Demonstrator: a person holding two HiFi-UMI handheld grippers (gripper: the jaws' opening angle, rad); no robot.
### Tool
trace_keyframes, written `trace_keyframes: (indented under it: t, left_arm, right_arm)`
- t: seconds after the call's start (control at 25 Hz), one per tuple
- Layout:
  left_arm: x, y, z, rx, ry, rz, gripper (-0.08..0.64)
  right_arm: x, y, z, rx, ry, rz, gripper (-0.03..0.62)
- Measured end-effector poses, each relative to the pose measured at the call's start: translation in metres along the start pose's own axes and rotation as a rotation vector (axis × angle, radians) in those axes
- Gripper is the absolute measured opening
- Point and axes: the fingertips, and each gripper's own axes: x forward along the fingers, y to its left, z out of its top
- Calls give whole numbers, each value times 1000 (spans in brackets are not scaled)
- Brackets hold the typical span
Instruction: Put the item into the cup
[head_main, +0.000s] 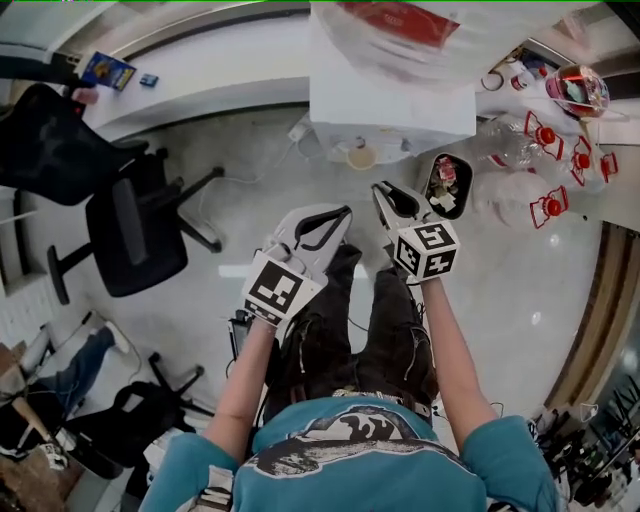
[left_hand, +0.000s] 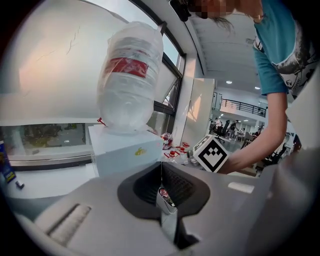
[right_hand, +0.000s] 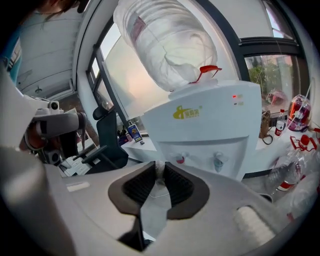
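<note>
I stand before a white water dispenser (head_main: 390, 95) with a big clear bottle (right_hand: 167, 42) on top. A small beige cup (head_main: 360, 157) sits at its front under the taps. My left gripper (head_main: 338, 216) is held at waist height, left of the right one. Its jaws (left_hand: 161, 167) are shut on a small pale sachet with red print (left_hand: 165, 197). My right gripper (head_main: 386, 192) points at the dispenser. Its pads (right_hand: 158, 170) stand close together with a thin pale item (right_hand: 158, 169) pinched between them; I cannot tell what it is.
A dark bin (head_main: 447, 185) with red and white rubbish stands right of the dispenser. Clear bottles with red caps (head_main: 545, 135) lie further right. A black office chair (head_main: 130, 230) stands at the left. A white counter (head_main: 200, 80) runs along the back.
</note>
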Motion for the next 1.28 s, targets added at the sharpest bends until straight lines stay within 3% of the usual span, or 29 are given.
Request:
trace_keyframes:
  t: [0.4, 1.28]
  left_arm:
    - [18, 0, -29, 34, 34, -38, 12]
    - [22, 6, -69, -37, 76, -43, 12]
  right_arm:
    - [57, -43, -46, 7, 87, -73, 60]
    - [149, -100, -98, -189, 285, -166, 61]
